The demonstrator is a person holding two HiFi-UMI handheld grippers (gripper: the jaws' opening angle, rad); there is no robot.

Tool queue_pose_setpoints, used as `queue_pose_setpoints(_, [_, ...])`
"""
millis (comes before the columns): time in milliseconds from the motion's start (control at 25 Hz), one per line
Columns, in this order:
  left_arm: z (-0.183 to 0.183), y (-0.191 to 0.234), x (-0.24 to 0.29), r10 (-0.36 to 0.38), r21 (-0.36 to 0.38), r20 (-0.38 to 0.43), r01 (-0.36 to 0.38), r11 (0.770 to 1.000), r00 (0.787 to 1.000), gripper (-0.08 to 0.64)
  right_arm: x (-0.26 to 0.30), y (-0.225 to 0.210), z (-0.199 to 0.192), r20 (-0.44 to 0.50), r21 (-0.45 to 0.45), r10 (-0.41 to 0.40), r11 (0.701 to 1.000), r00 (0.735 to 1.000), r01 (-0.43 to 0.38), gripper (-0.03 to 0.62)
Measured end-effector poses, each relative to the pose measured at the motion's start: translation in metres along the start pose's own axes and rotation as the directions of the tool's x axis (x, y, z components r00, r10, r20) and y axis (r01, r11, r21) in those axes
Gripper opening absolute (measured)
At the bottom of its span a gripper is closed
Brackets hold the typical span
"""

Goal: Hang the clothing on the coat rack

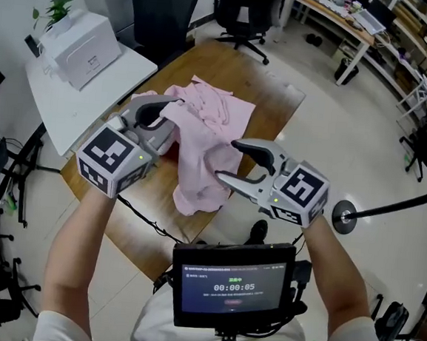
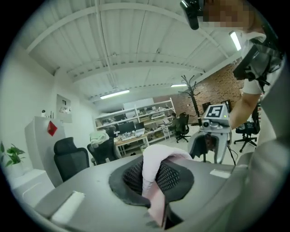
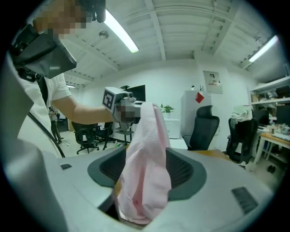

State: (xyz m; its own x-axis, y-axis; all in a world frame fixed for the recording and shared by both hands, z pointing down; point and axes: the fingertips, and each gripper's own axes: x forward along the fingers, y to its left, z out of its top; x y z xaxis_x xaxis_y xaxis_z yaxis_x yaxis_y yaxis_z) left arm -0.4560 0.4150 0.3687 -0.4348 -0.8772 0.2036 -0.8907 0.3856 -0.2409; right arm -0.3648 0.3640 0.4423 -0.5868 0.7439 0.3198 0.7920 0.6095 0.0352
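Pink garment clamped in left gripper, hiding its jaw tips; right gripper gapes, fabric draped loosely between.

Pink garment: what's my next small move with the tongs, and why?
Probably close the right tongs on the cloth between them. The left tongs already pinch the pink garment, while the right ones stand wide open with cloth hanging through, unpressed. Much of it lies on the table, so a second grip should help lift it evenly.

Grey left gripper, right gripper w/ b&w marker cubes; white sleeves.
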Motion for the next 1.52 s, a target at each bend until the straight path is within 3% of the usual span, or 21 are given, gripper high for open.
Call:
queue_pose_setpoints(40, [0.009, 0.002, 0.000, 0.006, -0.002, 0.015, -0.006, 1.000, 1.000, 0.020, 0.006, 0.004, -0.002, -0.007, -0.013, 0.012, 1.000, 1.000, -0.012, 0.306])
queue_pose_setpoints(80, [0.018, 0.003, 0.000, 0.006, 0.002, 0.031, -0.006, 1.000, 1.000, 0.020, 0.011, 0.006, -0.004, -0.015, -0.033, 0.014, 0.999, 1.000, -0.015, 0.370])
queue_pose_setpoints(280, [0.048, -0.001, -0.001, -0.010, 0.053, 0.066, 0.007, 0.999, 0.998, 0.020, 0.025, -0.009, 0.017, 0.034, -0.035, -0.008, 0.999, 0.999, 0.009, 0.425])
queue_pose_setpoints(320, [0.053, -0.003, -0.001, -0.014, 0.061, 0.071, 0.009, 0.998, 0.997, 0.020, 0.029, -0.011, 0.019, 0.029, -0.037, -0.005, 0.999, 1.000, 0.006, 0.462])
queue_pose_setpoints(400, [0.061, -0.006, -0.002, -0.018, 0.074, 0.080, 0.012, 0.997, 0.997, 0.020, 0.037, -0.014, 0.012, -0.010, -0.047, -0.001, 0.999, 1.000, 0.001, 0.462])
queue_pose_setpoints(440, [0.064, -0.007, -0.003, -0.017, 0.079, 0.083, 0.010, 0.997, 0.996, 0.020, 0.039, -0.015, 0.006, -0.032, -0.053, -0.004, 0.999, 0.999, 0.002, 0.444])
queue_pose_setpoints(560, [0.065, -0.010, -0.006, -0.009, 0.097, 0.077, 0.001, 0.995, 0.997, 0.020, 0.032, -0.023, -0.005, -0.053, -0.052, -0.047, 0.998, 0.997, 0.045, 0.139])
queue_pose_setpoints(640, [0.063, -0.008, -0.011, -0.003, 0.105, 0.067, -0.004, 0.994, 0.998, 0.020, 0.021, -0.030, -0.002, -0.027, -0.039, -0.081, 0.996, 0.996, 0.080, 0.046])
queue_pose_setpoints(1040, [0.064, -0.002, -0.016, 0.020, 0.149, 0.060, -0.028, 0.988, 0.998, 0.020, -0.053, -0.052, 0.062, 0.083, -0.106, -0.247, 0.961, 0.965, 0.255, 0.032])
queue_pose_setpoints(1320, [0.103, -0.002, -0.008, 0.038, 0.154, 0.135, -0.059, 0.986, 0.990, 0.020, -0.096, -0.075, 0.114, 0.171, -0.155, -0.359, 0.910, 0.918, 0.384, 0.032])
queue_pose_setpoints(1520, [0.140, -0.002, 0.001, 0.059, 0.124, 0.222, -0.088, 0.988, 0.973, 0.020, -0.121, -0.084, 0.136, 0.215, -0.167, -0.399, 0.884, 0.891, 0.436, 0.032])
